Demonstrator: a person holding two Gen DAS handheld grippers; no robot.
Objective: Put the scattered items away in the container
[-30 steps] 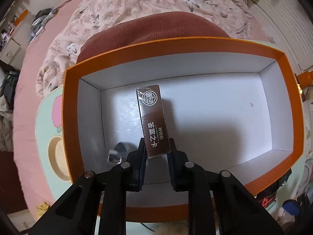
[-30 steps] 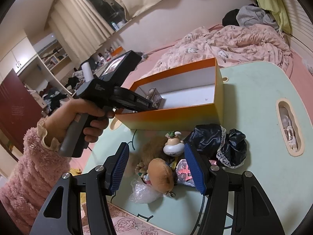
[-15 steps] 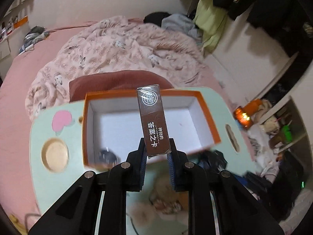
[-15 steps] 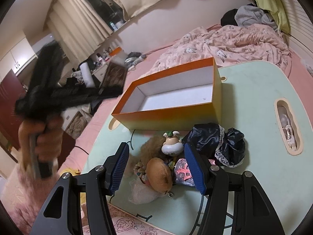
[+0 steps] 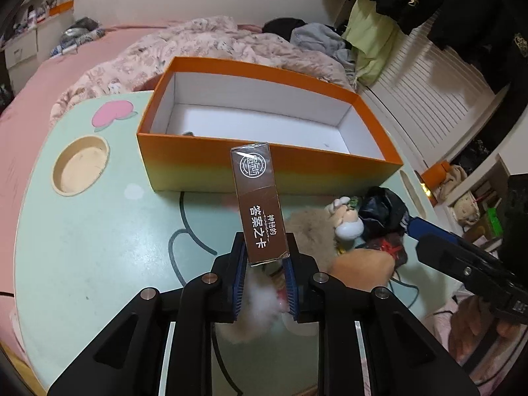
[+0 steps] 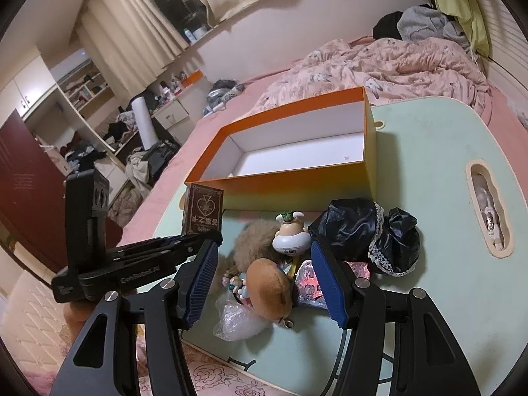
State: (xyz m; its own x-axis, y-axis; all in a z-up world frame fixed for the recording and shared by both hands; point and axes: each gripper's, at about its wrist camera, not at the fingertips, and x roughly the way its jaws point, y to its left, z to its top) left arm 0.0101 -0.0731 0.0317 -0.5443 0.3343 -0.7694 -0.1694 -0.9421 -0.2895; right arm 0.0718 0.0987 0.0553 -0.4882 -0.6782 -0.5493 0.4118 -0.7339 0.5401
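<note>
The orange container (image 5: 264,165) (image 6: 283,184) with white inside stands open on the green table. My left gripper (image 5: 265,260) (image 6: 198,239) hovers in front of it above the pile, with a tall brown card box (image 5: 260,211) (image 6: 204,211) upright between its pads. Its jaws are opening, though the pads still touch the box. My right gripper (image 6: 264,254) stands open over the scattered pile with nothing gripped: a brown plush (image 6: 269,283), a pig figurine (image 6: 292,237), black lace-edged cloth (image 6: 363,231), a pink foil packet (image 6: 308,280) and a clear bag (image 6: 237,320).
The green table (image 6: 429,181) has a round hole (image 5: 81,165) at the left and a long slot (image 6: 490,204) at the right. A small dark item (image 5: 188,133) lies in the container's left corner. A bed with a pink quilt (image 6: 379,62) lies behind.
The left gripper has pulled back out of the container and come toward the pile, with the card box still between its pads. The right gripper has not moved.
</note>
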